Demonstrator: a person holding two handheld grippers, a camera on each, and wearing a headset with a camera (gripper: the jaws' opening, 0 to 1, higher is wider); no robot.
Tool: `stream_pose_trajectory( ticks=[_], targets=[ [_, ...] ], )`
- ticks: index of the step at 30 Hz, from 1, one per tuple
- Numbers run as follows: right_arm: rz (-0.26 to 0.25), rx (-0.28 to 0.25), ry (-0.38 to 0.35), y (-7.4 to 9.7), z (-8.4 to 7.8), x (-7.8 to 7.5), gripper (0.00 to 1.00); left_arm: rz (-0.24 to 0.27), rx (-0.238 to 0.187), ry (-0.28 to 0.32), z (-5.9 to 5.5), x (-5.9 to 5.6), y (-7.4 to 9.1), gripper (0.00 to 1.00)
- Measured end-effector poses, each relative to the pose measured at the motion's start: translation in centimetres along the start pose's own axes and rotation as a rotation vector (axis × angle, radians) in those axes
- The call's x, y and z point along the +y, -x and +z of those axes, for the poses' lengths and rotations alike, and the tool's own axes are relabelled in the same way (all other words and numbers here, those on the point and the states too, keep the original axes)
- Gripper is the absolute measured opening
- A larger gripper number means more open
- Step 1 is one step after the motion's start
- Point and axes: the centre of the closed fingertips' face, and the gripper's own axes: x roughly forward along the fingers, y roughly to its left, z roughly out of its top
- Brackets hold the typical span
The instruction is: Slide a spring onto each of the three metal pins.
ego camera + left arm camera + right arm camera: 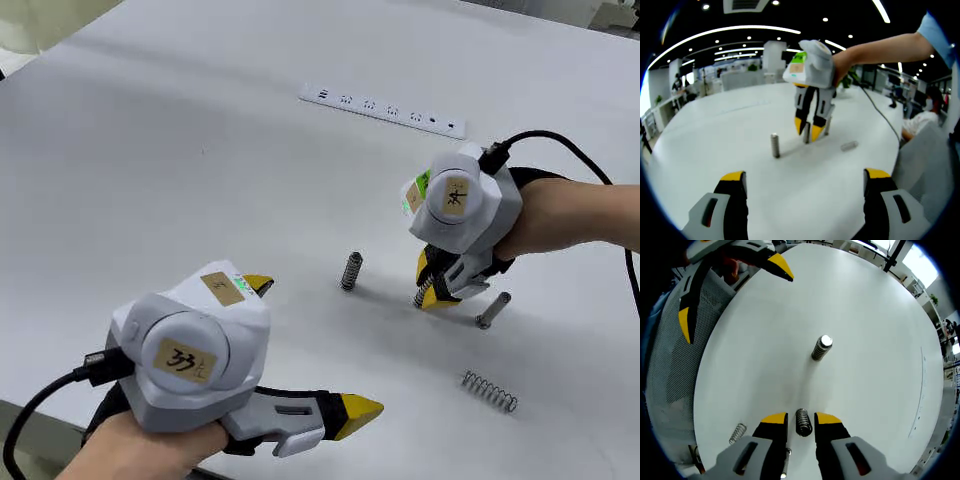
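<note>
Locate the second spring (802, 422), standing upright as if sleeved over a pin, straddled by the right gripper (801, 418) with jaws set narrow, presumably to seat it. Treat actual contact as undetermined. Note the finished pin (351, 270) standing near, already sprung. Find the bare pin (493, 309) and loose spring (490, 391) lying on the counter (200, 150), awaiting assembly. Observe the left gripper (313, 346) spread wide and empty, held back to avoid crowding the work.
</note>
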Motion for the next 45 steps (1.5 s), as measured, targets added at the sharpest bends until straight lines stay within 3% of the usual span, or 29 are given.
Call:
stream_pose_trajectory(
  ticks=[3, 13, 19, 26, 31, 38, 45],
  targets=[
    [-0.003, -0.011, -0.006, 0.1, 0.1, 0.0, 0.27, 0.0, -0.001, 0.001, 0.0, 0.0, 0.0, 0.98],
    [-0.05, -0.086, -0.041, 0.5, 0.9, -0.2, 0.73, -0.006, -0.004, -0.005, 0.1, -0.1, 0.0, 0.99],
    [-0.074, -0.137, -0.088, 0.8, 1.3, 0.0, 0.93, -0.014, -0.003, -0.014, 0.2, -0.3, 0.0, 0.99],
    [-0.086, -0.17, -0.135, 1.3, 1.0, 0.4, 0.99, -0.024, 0.0, -0.031, 0.3, -0.3, 0.0, 1.0],
    [-0.115, -0.241, -0.194, 2.4, 1.2, 0.7, 0.99, -0.036, 0.012, -0.048, 0.2, -0.3, -0.1, 1.0],
    [-0.153, -0.296, -0.247, 3.5, 0.5, 1.9, 0.99, -0.042, -0.001, -0.076, 1.0, -0.3, -0.3, 1.0],
    [-0.218, -0.384, -0.324, 5.1, -0.2, 2.8, 0.99, -0.061, -0.008, -0.105, 1.8, -0.6, -0.6, 1.0]
  ],
)
